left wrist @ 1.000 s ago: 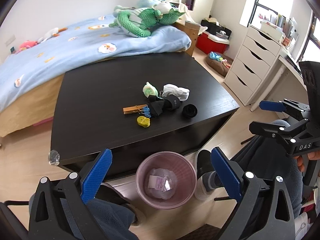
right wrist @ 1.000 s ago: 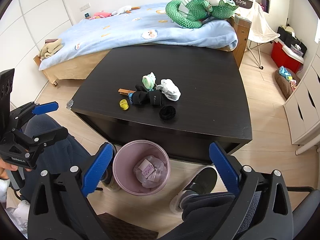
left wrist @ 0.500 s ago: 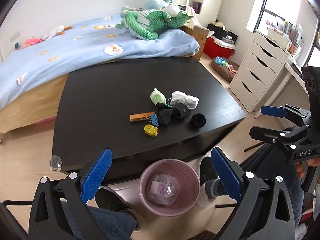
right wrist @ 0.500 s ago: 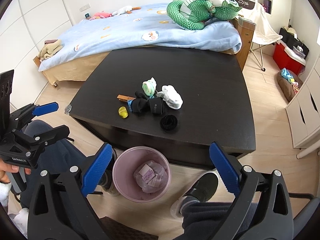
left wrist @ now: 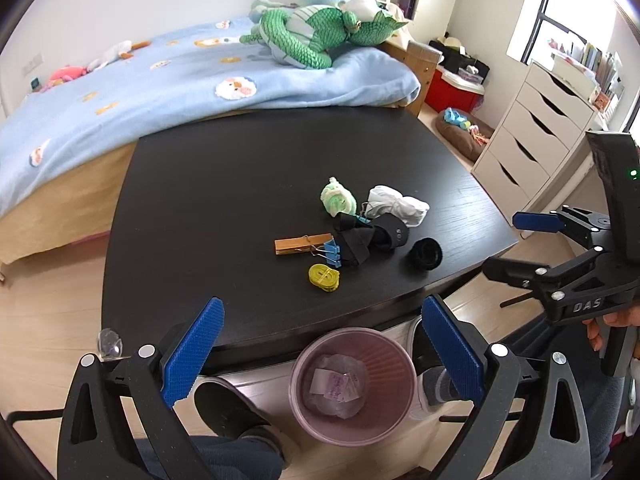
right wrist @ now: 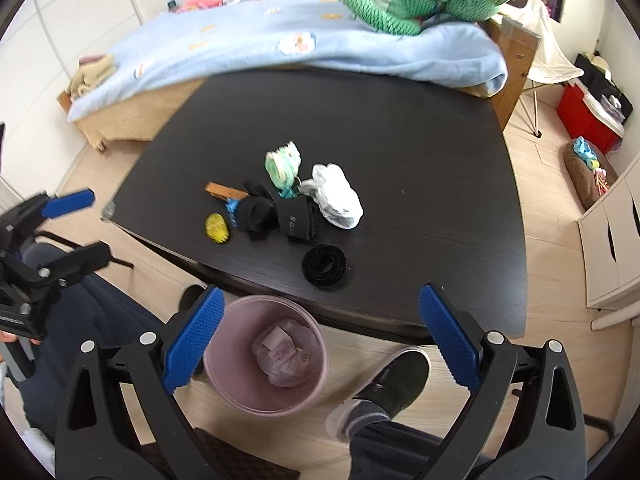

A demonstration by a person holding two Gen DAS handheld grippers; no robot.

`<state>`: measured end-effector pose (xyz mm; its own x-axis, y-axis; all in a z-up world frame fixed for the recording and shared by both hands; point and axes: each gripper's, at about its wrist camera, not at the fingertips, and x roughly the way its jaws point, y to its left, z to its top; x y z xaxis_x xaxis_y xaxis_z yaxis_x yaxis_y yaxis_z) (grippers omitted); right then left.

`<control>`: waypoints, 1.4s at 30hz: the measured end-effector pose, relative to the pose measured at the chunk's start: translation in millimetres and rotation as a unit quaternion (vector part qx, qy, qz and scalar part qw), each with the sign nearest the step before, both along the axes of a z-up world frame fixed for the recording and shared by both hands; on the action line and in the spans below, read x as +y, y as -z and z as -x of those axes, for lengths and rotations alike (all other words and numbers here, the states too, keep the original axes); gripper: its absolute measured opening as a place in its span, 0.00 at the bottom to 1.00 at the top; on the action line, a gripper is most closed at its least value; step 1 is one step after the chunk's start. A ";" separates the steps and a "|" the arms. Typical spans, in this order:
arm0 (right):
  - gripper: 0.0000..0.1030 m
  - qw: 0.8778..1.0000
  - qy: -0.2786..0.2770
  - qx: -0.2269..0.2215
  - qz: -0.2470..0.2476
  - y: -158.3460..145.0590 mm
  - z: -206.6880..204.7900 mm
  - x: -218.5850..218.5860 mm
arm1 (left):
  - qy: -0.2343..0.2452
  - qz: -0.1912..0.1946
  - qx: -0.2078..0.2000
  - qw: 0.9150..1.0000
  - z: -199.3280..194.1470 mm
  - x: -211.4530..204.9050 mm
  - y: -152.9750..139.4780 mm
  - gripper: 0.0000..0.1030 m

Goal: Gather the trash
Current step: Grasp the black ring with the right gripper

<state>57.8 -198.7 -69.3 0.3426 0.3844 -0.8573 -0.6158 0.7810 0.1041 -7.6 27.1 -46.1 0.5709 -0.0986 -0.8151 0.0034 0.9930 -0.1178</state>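
A pink waste bin (left wrist: 352, 384) (right wrist: 266, 356) with crumpled paper inside stands on the floor against the front of a black table (left wrist: 224, 200) (right wrist: 420, 152). Near the table's front edge lies a small heap: a white sock ball (left wrist: 396, 205) (right wrist: 338, 196), a green-white sock ball (left wrist: 338, 199) (right wrist: 283, 162), black socks (left wrist: 370, 238) (right wrist: 280, 214), a black roll (left wrist: 426, 254) (right wrist: 324, 266), a wooden clothespin (left wrist: 302, 244), a blue binder clip (left wrist: 331, 252) and a yellow tape measure (left wrist: 324, 277) (right wrist: 217, 228). My left gripper (left wrist: 320, 352) and right gripper (right wrist: 318, 340) hang open and empty above the bin.
A bed with a blue blanket (left wrist: 160, 88) and a green plush dragon (left wrist: 320, 36) lies behind the table. A white drawer unit (left wrist: 540, 128) stands at the right. The person's shoes (right wrist: 384, 388) and legs are beside the bin.
Both grippers have moved forward and up toward the table, so the heap and the bin look nearer. Both stay open and nothing on the table has moved.
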 end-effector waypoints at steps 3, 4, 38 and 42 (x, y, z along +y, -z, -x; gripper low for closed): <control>0.93 1.000 -0.007 0.011 0.012 12.6 -9.8 6.8 | -0.001 0.002 0.009 1.000 -8.3 3.3 7.1 0.93; 0.93 1.000 -0.008 0.015 0.015 16.9 -13.0 8.1 | -0.001 0.002 0.012 1.000 -10.0 3.5 8.6 0.93; 0.28 0.996 -0.050 0.046 0.062 68.1 -37.3 34.4 | 0.015 0.007 0.077 0.997 -43.4 11.7 53.0 0.93; 0.22 0.996 -0.046 0.045 0.057 65.0 -36.9 33.2 | 0.017 0.007 0.078 0.997 -46.0 11.6 55.4 0.92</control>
